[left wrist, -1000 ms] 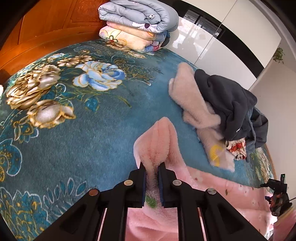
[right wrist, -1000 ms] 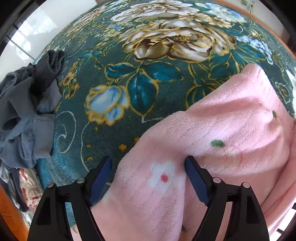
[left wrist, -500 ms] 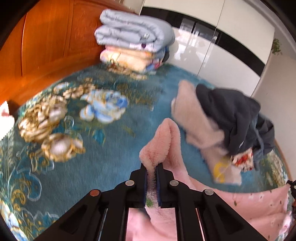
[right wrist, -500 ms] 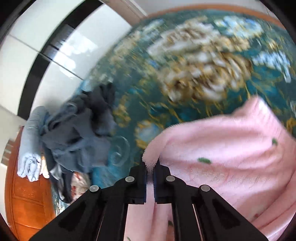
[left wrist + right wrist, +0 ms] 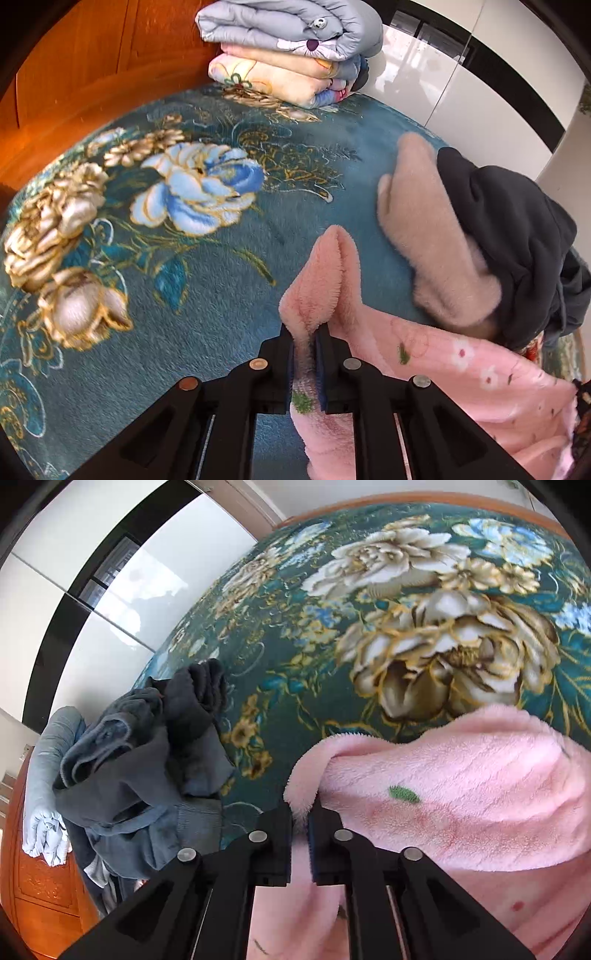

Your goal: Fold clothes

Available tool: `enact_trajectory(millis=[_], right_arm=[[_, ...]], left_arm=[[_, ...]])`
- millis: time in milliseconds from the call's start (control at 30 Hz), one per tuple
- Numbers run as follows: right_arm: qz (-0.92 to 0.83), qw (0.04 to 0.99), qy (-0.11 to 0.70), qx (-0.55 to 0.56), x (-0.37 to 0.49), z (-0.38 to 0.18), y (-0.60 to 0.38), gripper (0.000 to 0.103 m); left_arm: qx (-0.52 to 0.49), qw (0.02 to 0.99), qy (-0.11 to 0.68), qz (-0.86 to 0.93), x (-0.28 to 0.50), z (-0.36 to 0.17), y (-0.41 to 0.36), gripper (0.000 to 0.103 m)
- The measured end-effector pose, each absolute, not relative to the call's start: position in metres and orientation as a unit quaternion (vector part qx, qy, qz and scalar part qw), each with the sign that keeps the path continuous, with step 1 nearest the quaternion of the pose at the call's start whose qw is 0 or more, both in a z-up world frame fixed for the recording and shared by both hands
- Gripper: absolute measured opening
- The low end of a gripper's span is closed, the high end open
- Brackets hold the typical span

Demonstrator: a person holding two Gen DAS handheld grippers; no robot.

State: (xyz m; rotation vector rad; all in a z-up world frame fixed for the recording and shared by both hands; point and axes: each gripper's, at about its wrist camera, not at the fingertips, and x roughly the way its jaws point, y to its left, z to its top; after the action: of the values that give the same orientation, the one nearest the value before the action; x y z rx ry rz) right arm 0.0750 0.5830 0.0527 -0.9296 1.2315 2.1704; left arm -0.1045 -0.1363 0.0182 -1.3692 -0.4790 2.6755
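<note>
A pink fleece garment (image 5: 461, 373) with small flower prints lies partly lifted over the teal floral bedspread (image 5: 184, 258). My left gripper (image 5: 306, 343) is shut on one bunched edge of it, which sticks up past the fingertips. In the right wrist view my right gripper (image 5: 301, 812) is shut on another edge of the same pink garment (image 5: 461, 794), which spreads to the right. The cloth hangs below both grippers, out of sight.
A pile of unfolded clothes lies near: a beige fleece piece (image 5: 428, 240) under a dark grey hoodie (image 5: 509, 240), which also shows in the right wrist view (image 5: 147, 760). Folded quilts (image 5: 291, 48) are stacked by the wooden headboard (image 5: 74, 74). White wardrobe doors (image 5: 461, 85) stand beyond the bed.
My right gripper, open around the pink cloth a second ago, has shut on its edge and lifted. My left gripper kept its hold and rose, pulling the garment up.
</note>
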Motion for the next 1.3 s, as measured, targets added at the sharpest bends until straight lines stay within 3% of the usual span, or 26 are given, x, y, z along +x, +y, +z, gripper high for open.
enact_trajectory(millis=[33, 100, 133, 300, 400, 533, 667, 800, 867, 1167, 1233, 1300], right_arm=[[0.793, 0.233, 0.452, -0.336, 0.076, 0.052, 0.584, 0.012], [0.801, 0.225, 0.447, -0.329, 0.078, 0.057, 0.585, 0.034], [0.808, 0.223, 0.439, -0.324, 0.081, 0.063, 0.585, 0.051], [0.861, 0.182, 0.364, -0.306, 0.095, 0.097, 0.559, 0.055], [0.885, 0.11, 0.308, -0.332, 0.095, 0.105, 0.521, 0.055], [0.875, 0.012, 0.246, -0.417, 0.085, 0.077, 0.467, 0.056], [0.859, 0.003, 0.173, -0.481, 0.082, 0.044, 0.434, 0.056], [0.851, -0.005, 0.157, -0.502, 0.089, 0.03, 0.43, 0.056], [0.847, -0.006, 0.152, -0.509, 0.092, 0.026, 0.43, 0.073], [0.859, -0.081, 0.183, -0.471, 0.11, 0.043, 0.414, 0.073], [0.859, -0.091, 0.167, -0.475, 0.11, 0.043, 0.403, 0.073], [0.854, -0.087, 0.135, -0.495, 0.105, 0.038, 0.389, 0.073]], left_arm=[[-0.447, 0.055, -0.173, 0.876, -0.102, 0.021, -0.141, 0.023], [-0.44, 0.061, -0.202, 0.873, -0.094, 0.028, -0.151, 0.057], [-0.432, 0.065, -0.216, 0.873, -0.087, 0.034, -0.158, 0.061], [-0.418, 0.066, -0.23, 0.877, -0.04, 0.054, -0.182, 0.07], [-0.452, 0.079, -0.196, 0.867, -0.016, 0.043, -0.18, 0.078], [-0.507, 0.045, -0.153, 0.847, 0.008, -0.001, -0.179, 0.078], [-0.521, 0.043, -0.204, 0.828, 0.022, -0.035, -0.189, 0.078], [-0.51, 0.064, -0.243, 0.823, 0.022, -0.034, -0.189, 0.078], [-0.507, 0.082, -0.268, 0.815, 0.02, -0.035, -0.187, 0.077], [-0.507, 0.112, -0.279, 0.808, 0.02, -0.038, -0.168, 0.075], [-0.51, 0.102, -0.265, 0.812, 0.021, -0.038, -0.164, 0.07], [-0.513, 0.089, -0.25, 0.816, 0.022, -0.038, -0.16, 0.046]])
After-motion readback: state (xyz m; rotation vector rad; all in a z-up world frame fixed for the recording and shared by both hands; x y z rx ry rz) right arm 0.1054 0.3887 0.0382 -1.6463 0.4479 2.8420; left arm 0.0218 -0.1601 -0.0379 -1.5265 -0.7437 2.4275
